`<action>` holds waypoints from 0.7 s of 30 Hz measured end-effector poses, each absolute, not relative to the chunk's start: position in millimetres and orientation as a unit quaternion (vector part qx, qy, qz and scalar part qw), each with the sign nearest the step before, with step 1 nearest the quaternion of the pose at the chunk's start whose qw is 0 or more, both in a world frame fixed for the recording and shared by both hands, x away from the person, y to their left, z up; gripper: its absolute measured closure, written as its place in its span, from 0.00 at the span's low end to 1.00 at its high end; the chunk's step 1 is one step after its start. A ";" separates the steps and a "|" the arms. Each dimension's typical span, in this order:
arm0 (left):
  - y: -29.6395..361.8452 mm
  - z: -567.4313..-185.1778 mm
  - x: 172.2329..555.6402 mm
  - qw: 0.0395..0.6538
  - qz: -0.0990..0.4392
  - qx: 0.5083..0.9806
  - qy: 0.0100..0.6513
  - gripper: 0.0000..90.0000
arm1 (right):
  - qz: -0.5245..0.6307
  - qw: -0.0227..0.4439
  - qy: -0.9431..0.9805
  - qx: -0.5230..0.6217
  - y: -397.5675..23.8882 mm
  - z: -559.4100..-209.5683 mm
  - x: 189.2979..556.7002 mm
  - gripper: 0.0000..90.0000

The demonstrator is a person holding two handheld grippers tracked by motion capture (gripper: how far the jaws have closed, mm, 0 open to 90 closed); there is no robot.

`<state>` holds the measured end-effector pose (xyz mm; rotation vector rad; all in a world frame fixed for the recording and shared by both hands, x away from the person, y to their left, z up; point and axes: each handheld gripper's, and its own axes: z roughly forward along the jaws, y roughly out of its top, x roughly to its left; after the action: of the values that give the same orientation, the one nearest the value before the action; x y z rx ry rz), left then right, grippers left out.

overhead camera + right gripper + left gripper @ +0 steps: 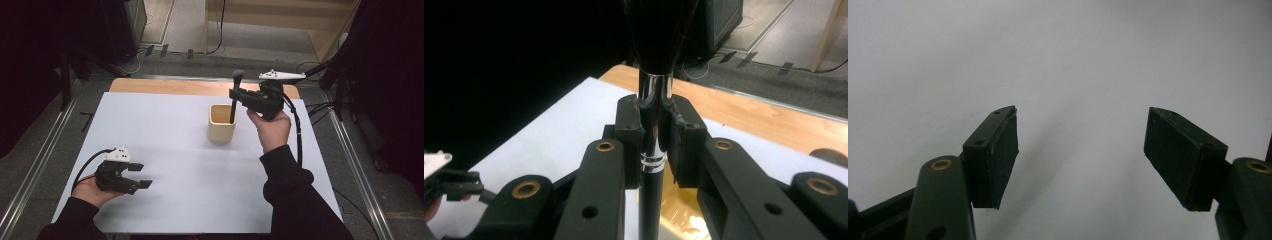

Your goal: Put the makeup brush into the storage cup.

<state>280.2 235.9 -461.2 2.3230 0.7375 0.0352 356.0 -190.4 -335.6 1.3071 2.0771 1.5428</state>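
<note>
A makeup brush [235, 92] with black bristles, a shiny silver collar and a black handle stands upright, bristles up. My right gripper [234, 95] is shut on its collar [655, 135] and holds it over a pale wooden cup [221, 123] at the table's middle right; the handle's lower end reaches into the cup's mouth [679, 210]. My left gripper [141, 175] lies low near the front left of the white table [165, 150], jaws open, with nothing between its pads [998, 160].
The white sheet leaves a strip of bare wood [160, 86] along the table's far edge. Metal rails [350, 150] run down both sides. Cables [220, 30] and dark equipment [120, 25] sit on the floor beyond.
</note>
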 end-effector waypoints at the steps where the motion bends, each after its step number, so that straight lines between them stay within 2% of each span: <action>1: 235.9 -461.1 280.2 0.344 0.013 0.895 0.284 0.34 | 0.528 0.122 0.711 0.449 -191.2 -333.4 357.7 0.87; 21: 235.8 -461.0 280.7 0.349 0.008 0.893 0.282 0.34 | 0.511 0.137 0.709 0.466 -182.3 -336.1 390.7 0.87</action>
<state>280.7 235.8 -461.0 2.3148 0.7317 0.0195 390.7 -182.3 -336.1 1.3490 2.0519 1.4776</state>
